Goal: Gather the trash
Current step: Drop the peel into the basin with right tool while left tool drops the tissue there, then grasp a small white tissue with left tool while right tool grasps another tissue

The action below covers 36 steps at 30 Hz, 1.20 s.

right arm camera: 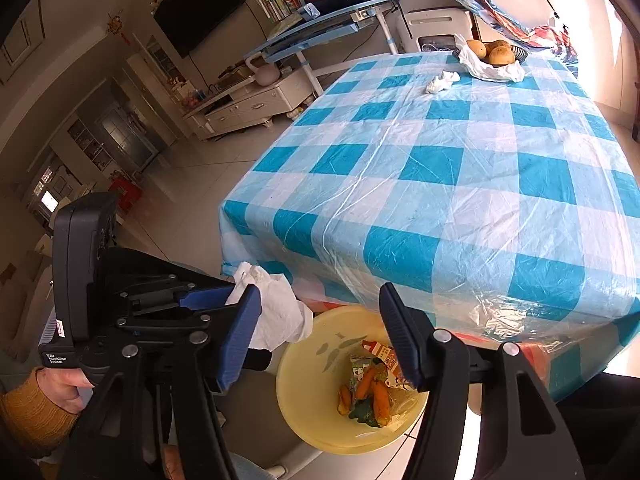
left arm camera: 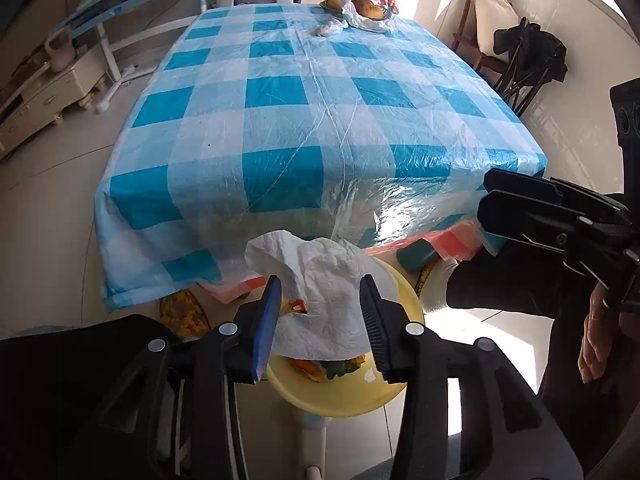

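A crumpled white paper towel (left arm camera: 320, 280) sits loose between the fingers of my left gripper (left arm camera: 322, 316), which is open, directly above a yellow basin (left arm camera: 340, 404). In the right wrist view the towel (right arm camera: 280, 308) hangs off the left gripper's tip beside the basin (right arm camera: 296, 400), which holds orange scraps and wrappers (right arm camera: 372, 392). My right gripper (right arm camera: 320, 336) is open and empty over the basin. Another crumpled tissue (right arm camera: 442, 81) lies at the far end of the checked table (right arm camera: 460, 200).
A bowl of fruit on a white bag (right arm camera: 496, 54) stands at the table's far end. A chair with a dark garment (left arm camera: 528, 52) is to the right of the table. A desk (right arm camera: 320, 28) and a low cabinet (right arm camera: 248, 104) are on the left. The basin sits below the table's near edge.
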Tool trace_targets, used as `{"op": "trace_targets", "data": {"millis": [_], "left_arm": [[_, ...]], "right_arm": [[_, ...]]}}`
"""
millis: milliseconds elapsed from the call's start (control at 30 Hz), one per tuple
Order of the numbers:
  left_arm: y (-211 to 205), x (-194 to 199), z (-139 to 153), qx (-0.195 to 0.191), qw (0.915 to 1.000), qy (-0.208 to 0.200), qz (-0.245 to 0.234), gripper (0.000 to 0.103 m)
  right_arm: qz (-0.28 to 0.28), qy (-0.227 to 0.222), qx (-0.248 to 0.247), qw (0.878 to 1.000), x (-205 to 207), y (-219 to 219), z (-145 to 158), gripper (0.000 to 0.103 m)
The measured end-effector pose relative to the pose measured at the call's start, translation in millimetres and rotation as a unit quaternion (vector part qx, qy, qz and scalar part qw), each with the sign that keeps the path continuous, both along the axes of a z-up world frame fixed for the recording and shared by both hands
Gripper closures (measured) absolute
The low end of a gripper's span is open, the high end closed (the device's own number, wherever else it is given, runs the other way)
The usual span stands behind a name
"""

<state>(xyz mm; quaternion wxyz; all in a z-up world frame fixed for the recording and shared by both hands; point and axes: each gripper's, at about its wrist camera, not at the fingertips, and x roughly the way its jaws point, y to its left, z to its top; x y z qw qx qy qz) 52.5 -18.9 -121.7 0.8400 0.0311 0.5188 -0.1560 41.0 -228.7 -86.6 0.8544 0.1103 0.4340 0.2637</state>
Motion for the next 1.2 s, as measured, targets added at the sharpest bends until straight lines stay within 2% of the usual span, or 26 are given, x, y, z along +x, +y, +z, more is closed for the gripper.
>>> {"op": "trace_targets", "data": {"millis": [33, 133, 333, 433, 567, 700, 800, 1000, 1200], "left_arm": [[1, -1, 1, -0.001, 1.0000, -0.003, 0.001, 0.050], [4, -1, 3, -0.009, 0.9999, -0.007, 0.005, 0.046], [11, 1, 12, -0.035, 0.9989, -0.022, 0.021, 0.041], [14, 4, 24, -0.043, 0.9975, -0.044, 0.034, 0.037], [11, 22, 45, -0.039, 0.9957, -0.078, 0.032, 0.031], [0, 63, 62, -0.036, 0.9942, -0.097, 0.030, 0.029], [-12, 100, 65, -0.040, 0.9937, -0.101, 0.029, 0.029], [-40, 189, 54, -0.039, 0.9946, -0.093, 0.027, 0.029], [-78, 275, 32, -0.034, 0.9960, -0.079, 0.024, 0.029]], "right_arm": [[-0.004, -0.003, -0.003, 1.000, 0, -1, 0, 0.041], [-0.008, -0.009, -0.012, 1.000, -1, 1, 3, 0.037], [-0.014, -0.019, -0.025, 0.999, -1, 2, 5, 0.032], [-0.019, -0.021, -0.025, 0.999, 3, -2, 8, 0.031], [-0.036, -0.044, -0.032, 0.998, 28, -14, 32, 0.025], [-0.079, -0.057, -0.023, 0.995, 74, -41, 50, 0.024], [-0.116, -0.060, -0.024, 0.991, 117, -63, 52, 0.024], [-0.163, -0.044, -0.047, 0.984, 207, -91, 33, 0.024], [-0.173, -0.024, -0.078, 0.982, 279, -99, 10, 0.025]]}}
